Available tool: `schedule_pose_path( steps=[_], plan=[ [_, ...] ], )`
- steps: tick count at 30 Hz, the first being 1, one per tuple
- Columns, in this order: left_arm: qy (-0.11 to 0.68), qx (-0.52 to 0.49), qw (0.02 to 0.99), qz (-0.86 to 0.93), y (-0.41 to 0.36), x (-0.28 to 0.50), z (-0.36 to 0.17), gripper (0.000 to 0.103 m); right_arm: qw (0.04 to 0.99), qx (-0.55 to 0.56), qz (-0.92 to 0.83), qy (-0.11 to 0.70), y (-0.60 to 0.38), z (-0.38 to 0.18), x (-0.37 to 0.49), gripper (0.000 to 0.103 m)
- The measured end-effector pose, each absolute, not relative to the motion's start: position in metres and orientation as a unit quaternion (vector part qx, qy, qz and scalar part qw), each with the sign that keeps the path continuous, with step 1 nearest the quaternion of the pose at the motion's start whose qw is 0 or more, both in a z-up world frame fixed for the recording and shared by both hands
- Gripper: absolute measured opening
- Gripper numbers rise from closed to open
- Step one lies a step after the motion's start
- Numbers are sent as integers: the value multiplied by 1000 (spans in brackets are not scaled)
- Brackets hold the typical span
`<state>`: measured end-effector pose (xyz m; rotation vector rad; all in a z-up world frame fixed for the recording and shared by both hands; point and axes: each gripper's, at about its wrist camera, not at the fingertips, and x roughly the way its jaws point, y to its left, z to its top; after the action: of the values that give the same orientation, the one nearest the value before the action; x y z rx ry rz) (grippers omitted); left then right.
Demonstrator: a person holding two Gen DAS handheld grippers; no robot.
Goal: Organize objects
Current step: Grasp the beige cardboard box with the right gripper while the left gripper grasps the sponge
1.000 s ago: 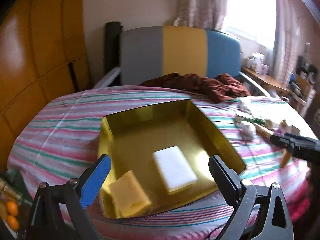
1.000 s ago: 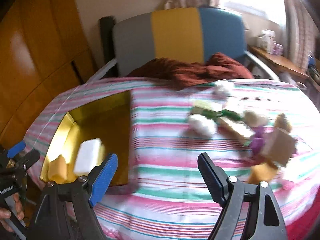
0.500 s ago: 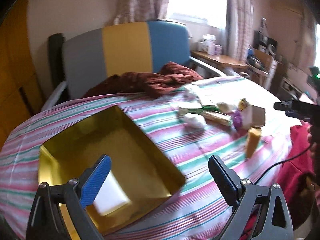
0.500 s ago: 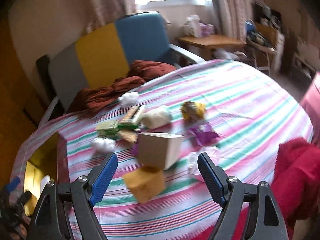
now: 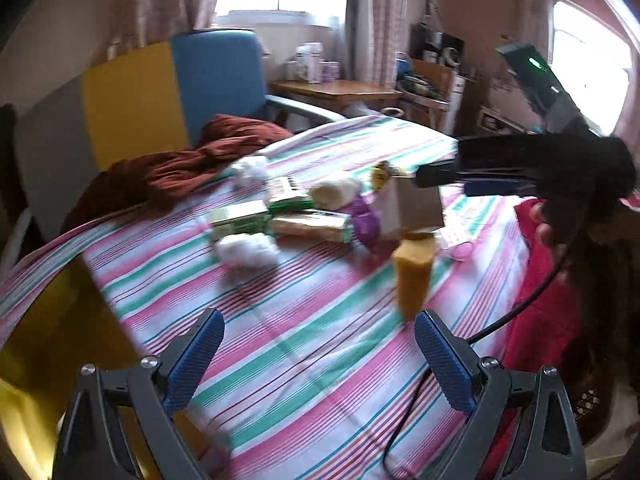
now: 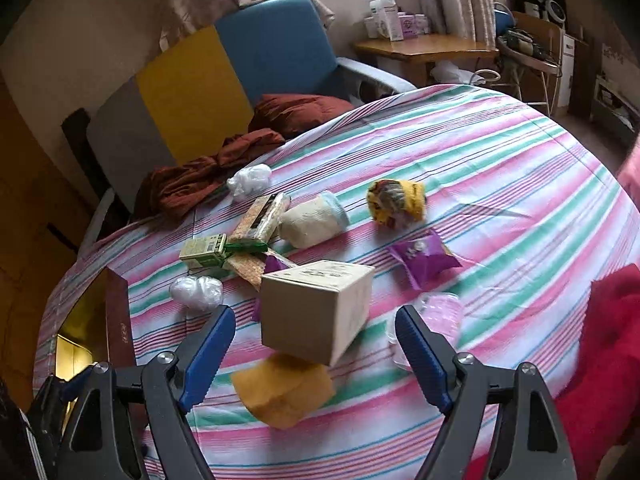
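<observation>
with both jaws spread wide and nothing held, right hand-held gripper [image 6: 314, 336] poised just above the cardboard box [image 6: 320, 312] near the front edge of the striped table [image 6: 500, 168], box resting partly on a yellow sponge [image 6: 284, 390]; left hand-held gripper [image 5: 318, 350] likewise wide open and empty, aimed across the cloth toward the same pile. looks like the reach-and-pick step, with the loose items not yet gathered into the gold tray [image 6: 74, 344] at the table's left end. next move probably calls for lowering around the box, or the sponge under it, closing squarely, then carrying well over to the tray. right wrist view alone shows the spread clearly: white wads [image 6: 196, 292], green carton [image 6: 204, 250], cream roll [image 6: 312, 220], yellow packet [image 6: 396, 202], purple packet [image 6: 424, 256], pink plastic piece [image 6: 440, 312]. left wrist view alone shows the right tool from the side, held in a hand [image 5: 560, 224], though motion blur softens the clutter
</observation>
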<state>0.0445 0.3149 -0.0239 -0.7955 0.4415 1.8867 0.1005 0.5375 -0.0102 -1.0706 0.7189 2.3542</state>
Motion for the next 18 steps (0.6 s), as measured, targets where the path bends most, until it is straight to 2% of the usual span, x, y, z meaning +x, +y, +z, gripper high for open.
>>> schedule_pose_path(
  steps=[9,11,12,15,18],
  plan=[
    [171,-356,538,745,354,43,-43,95,219,-424,840,259,544,-38,79,84],
    [163,-365,542,739,358,40,-46,95,224,-422,836,269,549,-44,82,73],
    [163,-368,544,736,360,39,-48,95,226,-422,834,275,552,-46,83,61],
    [158,-376,550,729,366,38,-52,95,240,-407,835,280,557,-44,90,58],
    [150,-387,557,720,377,36,-55,90,248,-388,837,296,563,-41,97,57]
  ],
)
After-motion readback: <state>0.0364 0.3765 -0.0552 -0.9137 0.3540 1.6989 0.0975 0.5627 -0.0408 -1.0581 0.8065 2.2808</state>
